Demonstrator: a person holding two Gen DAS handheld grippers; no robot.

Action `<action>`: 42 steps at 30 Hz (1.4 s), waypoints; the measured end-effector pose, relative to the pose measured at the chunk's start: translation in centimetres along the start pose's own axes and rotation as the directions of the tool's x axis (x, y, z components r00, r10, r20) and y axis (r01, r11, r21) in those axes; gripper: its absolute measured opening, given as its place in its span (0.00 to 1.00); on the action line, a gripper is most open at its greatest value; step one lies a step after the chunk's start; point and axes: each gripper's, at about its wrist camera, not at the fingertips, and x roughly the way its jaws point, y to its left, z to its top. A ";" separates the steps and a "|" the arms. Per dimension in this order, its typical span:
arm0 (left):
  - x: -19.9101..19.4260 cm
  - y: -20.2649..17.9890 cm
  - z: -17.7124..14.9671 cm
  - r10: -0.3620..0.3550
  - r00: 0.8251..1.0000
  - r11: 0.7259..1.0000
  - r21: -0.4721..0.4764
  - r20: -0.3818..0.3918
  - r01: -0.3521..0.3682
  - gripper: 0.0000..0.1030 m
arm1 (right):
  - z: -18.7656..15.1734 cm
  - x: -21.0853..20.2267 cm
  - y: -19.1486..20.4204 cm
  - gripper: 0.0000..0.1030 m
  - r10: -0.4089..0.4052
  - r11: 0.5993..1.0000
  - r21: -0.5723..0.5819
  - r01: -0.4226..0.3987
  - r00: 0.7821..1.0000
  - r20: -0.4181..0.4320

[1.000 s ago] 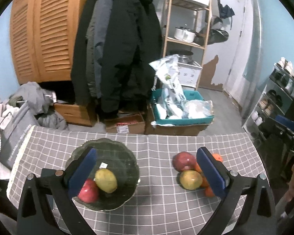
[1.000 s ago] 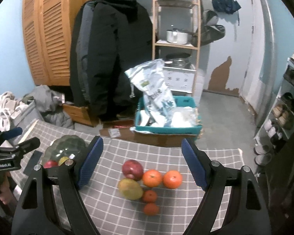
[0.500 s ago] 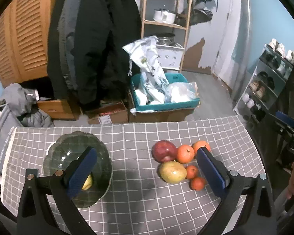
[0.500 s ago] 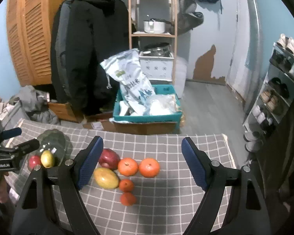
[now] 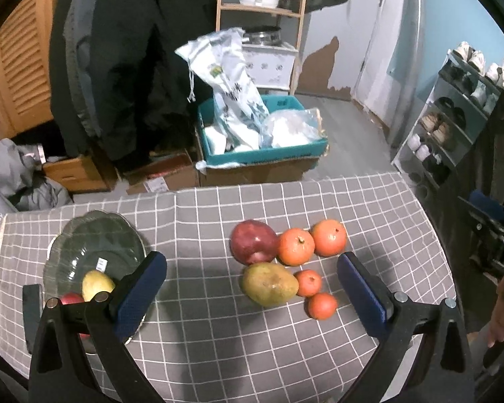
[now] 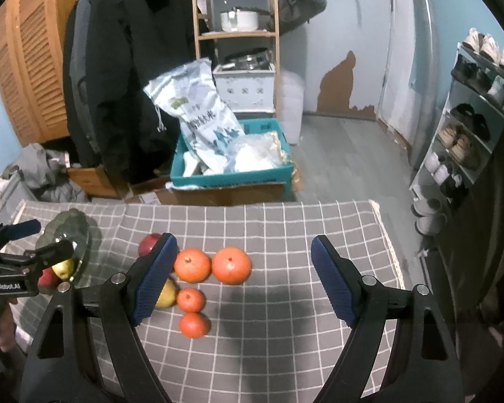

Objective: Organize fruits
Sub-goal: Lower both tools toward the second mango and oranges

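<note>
Both the left claw point(image 5: 252, 280) and the right claw point(image 6: 243, 277) gape wide and empty over the fruit cluster on the tabletop point(image 5: 218, 342). The mango point(image 5: 268, 283) looks firm, smooth and bruisable; best gripped gently across its middle.

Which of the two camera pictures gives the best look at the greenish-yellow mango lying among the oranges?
The left wrist view. There the mango lies whole and unobstructed on the checked tablecloth, beside the dark red apple. In the right wrist view only a yellow sliver of it shows, the rest hidden behind a finger of the right gripper.
</note>
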 end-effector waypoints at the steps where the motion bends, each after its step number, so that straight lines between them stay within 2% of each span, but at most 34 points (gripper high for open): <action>1: 0.5 -0.1 -0.1 0.000 1.000 1.000 0.000 -0.013 0.000 0.99 | -0.1 0.4 0.0 0.80 -0.002 1.000 -0.001 0.002 1.000 -0.012; 8: 4.5 -0.2 -0.9 -0.019 0.993 0.999 -0.035 -0.115 0.015 0.99 | -1.5 3.4 0.1 0.80 -0.012 1.000 -0.016 0.011 0.995 -0.098; 18: 10.1 0.2 -2.5 -0.025 0.973 0.996 -0.086 -0.228 0.005 0.99 | -3.2 7.7 -0.3 0.80 -0.016 1.000 0.010 0.019 0.977 -0.212; 35: 15.4 -0.3 -3.9 -0.040 0.946 0.994 -0.108 -0.322 0.005 0.99 | -5.6 12.5 -1.1 0.80 -0.033 0.998 0.041 0.049 0.942 -0.335; 42: 17.1 -0.5 -4.4 -0.061 0.935 0.992 -0.123 -0.350 0.018 0.99 | -5.7 12.8 -1.0 0.80 -0.033 0.998 0.036 0.048 0.939 -0.341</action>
